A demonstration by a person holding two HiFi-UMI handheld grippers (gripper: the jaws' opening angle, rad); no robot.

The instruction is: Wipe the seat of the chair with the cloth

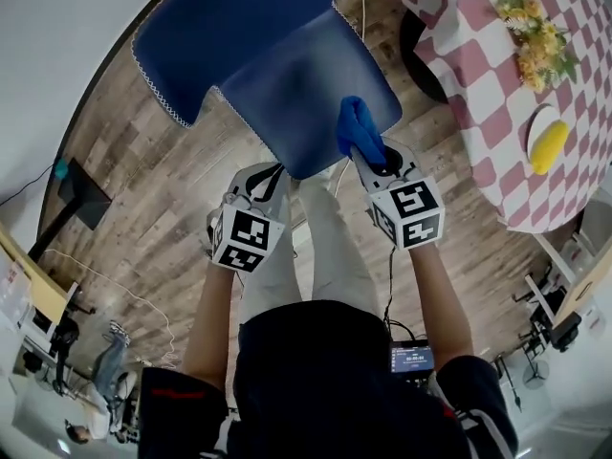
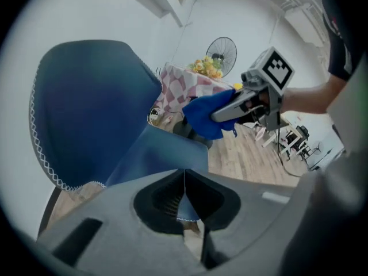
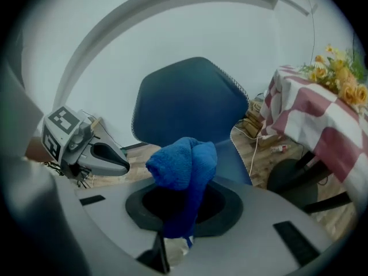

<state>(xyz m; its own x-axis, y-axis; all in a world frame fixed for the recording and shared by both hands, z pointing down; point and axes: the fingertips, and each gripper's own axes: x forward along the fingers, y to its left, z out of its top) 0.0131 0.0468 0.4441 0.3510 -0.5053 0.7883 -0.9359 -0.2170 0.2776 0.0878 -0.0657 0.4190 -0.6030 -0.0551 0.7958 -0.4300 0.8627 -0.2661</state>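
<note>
The blue chair stands in front of me, with its seat (image 1: 304, 98) below the curved backrest (image 1: 239, 22). My right gripper (image 1: 368, 156) is shut on a bunched blue cloth (image 1: 358, 127), which hangs over the front right part of the seat. In the right gripper view the cloth (image 3: 185, 168) bulges out from between the jaws and hides them, with the chair (image 3: 190, 105) behind it. My left gripper (image 1: 260, 178) is shut and holds nothing, near the seat's front left edge. In the left gripper view the seat (image 2: 164, 154) lies just ahead of the shut jaws.
A table with a red-and-white checked cloth (image 1: 478, 94) stands close on the right. It carries yellow flowers (image 1: 535, 32) and a yellow thing on a white plate (image 1: 549, 143). A dark round base (image 1: 421, 55) sits on the wooden floor beside the chair, and cables trail there. A fan (image 2: 222, 53) stands further back.
</note>
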